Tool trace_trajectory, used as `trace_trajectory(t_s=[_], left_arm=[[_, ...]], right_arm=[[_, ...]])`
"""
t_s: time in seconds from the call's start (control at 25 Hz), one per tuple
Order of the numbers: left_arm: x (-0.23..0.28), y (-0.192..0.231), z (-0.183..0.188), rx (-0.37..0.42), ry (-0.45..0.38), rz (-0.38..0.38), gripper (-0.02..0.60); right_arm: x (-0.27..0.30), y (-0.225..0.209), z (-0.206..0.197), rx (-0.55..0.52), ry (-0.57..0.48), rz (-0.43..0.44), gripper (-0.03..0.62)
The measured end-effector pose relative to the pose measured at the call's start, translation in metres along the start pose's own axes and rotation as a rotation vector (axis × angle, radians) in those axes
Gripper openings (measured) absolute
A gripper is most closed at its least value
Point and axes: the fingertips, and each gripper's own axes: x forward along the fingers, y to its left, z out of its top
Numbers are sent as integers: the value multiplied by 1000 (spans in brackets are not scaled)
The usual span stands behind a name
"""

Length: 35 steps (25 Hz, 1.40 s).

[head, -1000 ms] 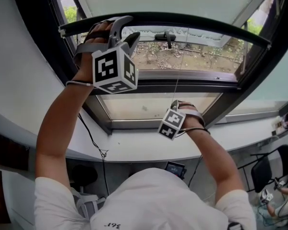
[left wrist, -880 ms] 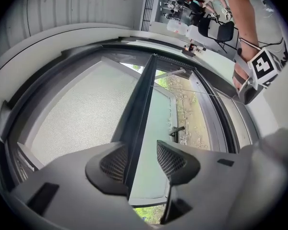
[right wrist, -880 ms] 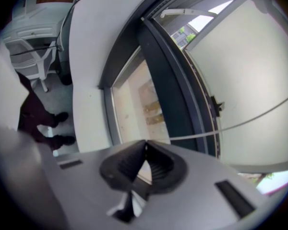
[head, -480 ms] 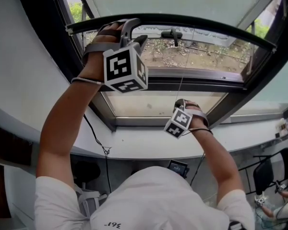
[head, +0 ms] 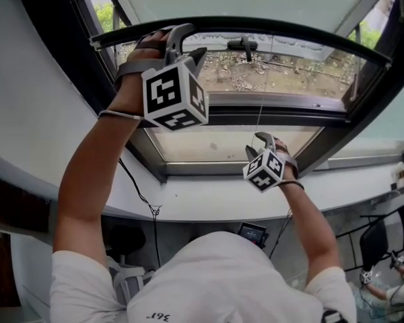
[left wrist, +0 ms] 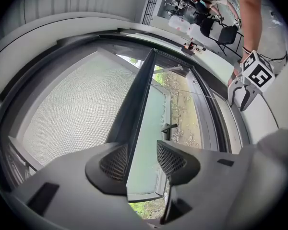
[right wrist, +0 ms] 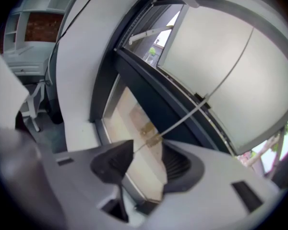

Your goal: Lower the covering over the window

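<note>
Only one bit of print can be read: small dark characters at the near edge of the white shirt, upside down, roughly "261".

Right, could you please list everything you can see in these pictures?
blind: one, pale grey, upper window
bar: one, black, along the blind's lower edge
cord: one, pale, running up from the right claw
window frame: one, dark, around the glass
handle: one, black, below the bar
sill: one, white, under the window
cable: one, black, across the sill
chair: at least one, black, far right
left claw: one, grey, astride the bar's left end
right claw: one, grey, jaws just opened, cord between them
arms: two, white short sleeves, raised to the window
</note>
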Motion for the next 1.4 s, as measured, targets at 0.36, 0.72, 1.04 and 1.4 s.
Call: trace_trajectory(t_s=[0.36, 0.72, 1.04, 1.4], left_arm=[[-2, -3, 0, -22, 11, -46, 184], [-1, -13, -5, -16, 28, -68, 184], [1, -60, -17, -13, 81, -172, 183], [3, -81, -22, -39, 92, -196, 183]], right_arm=[[-35, -43, 13, 0, -52, -61, 184], [-72, -92, 46, -26, -129, -176, 184], [-79, -97, 52, -51, -141, -216, 184], [-95, -125, 71, -101, -180, -339, 183]])
